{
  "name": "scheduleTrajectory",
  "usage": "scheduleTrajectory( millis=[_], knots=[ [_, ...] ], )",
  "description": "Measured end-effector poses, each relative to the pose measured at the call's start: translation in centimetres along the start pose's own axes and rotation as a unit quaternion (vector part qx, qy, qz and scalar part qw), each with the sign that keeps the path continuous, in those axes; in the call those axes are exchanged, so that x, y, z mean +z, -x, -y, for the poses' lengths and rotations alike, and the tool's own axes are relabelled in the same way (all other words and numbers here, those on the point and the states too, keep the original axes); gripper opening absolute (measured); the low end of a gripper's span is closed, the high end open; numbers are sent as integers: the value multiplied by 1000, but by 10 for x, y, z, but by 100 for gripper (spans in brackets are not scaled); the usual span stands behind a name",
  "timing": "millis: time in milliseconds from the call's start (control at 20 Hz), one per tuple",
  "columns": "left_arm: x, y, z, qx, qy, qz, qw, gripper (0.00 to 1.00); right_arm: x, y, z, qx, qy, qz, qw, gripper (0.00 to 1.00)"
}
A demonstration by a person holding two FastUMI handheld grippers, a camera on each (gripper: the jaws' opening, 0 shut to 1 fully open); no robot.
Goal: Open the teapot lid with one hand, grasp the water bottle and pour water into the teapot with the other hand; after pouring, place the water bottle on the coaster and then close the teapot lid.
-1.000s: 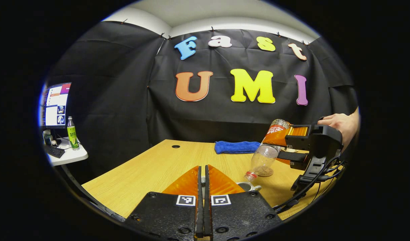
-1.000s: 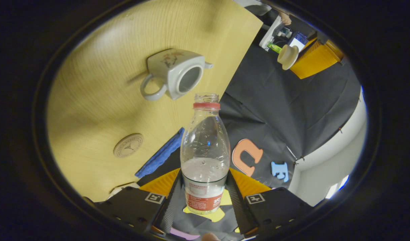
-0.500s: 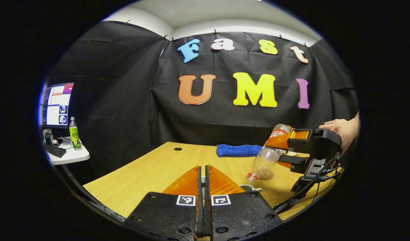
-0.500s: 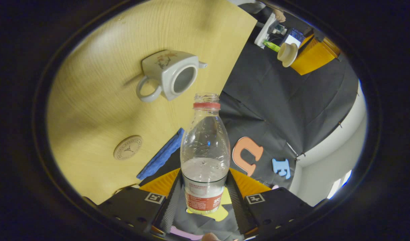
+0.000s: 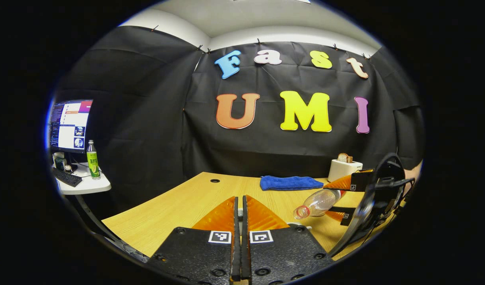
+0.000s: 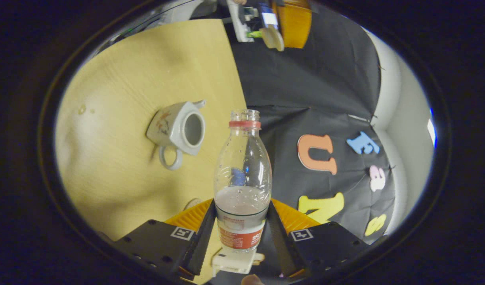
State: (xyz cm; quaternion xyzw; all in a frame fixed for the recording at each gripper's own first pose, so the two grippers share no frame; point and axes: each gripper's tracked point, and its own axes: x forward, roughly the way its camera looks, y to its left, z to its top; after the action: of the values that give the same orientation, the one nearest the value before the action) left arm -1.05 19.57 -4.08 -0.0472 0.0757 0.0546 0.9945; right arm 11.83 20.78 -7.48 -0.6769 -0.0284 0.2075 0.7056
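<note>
My right gripper (image 6: 242, 206) is shut on the clear water bottle (image 6: 242, 174), which has a red label and no cap. Some water sits at its base end. The white teapot (image 6: 179, 128) stands on the wooden table (image 6: 119, 83) with its mouth uncovered, to the left of the bottle's neck. In the left gripper view the bottle (image 5: 317, 202) lies almost level in the right gripper (image 5: 339, 200), above the teapot's rim (image 5: 296, 225). My left gripper (image 5: 239, 198) is shut; the right gripper view shows it holding the teapot lid (image 6: 272, 38) up. The round coaster (image 6: 193, 204) peeks out behind a finger.
A blue cloth (image 5: 290, 183) and a white toaster (image 5: 343, 168) with a slice of bread sit at the table's back right. A side table (image 5: 84, 184) on the left carries a monitor, a keyboard and a green bottle (image 5: 93, 160).
The right gripper has swung the bottle from a steep mouth-down tilt over the teapot to nearly level and drawn it back right. The left gripper stays shut and has shifted slightly.
</note>
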Motion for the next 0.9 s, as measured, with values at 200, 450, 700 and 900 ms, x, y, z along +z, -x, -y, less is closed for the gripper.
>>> scheduleTrajectory(
  millis=[200,450,700,900],
  knots=[
    [0,-1,11,-8,-7,2,1000,3,-1,1,-10,42,-256,2,966,74],
    [1,-1,20,-15,-15,3,1000,3,-13,2,15,45,-528,25,848,73],
    [-3,-5,26,-21,-16,1,1000,3,-66,-31,38,-12,-655,28,755,72],
    [-10,-6,27,-20,-25,-7,999,3,-86,-61,30,-22,-663,24,748,72]
  ],
)
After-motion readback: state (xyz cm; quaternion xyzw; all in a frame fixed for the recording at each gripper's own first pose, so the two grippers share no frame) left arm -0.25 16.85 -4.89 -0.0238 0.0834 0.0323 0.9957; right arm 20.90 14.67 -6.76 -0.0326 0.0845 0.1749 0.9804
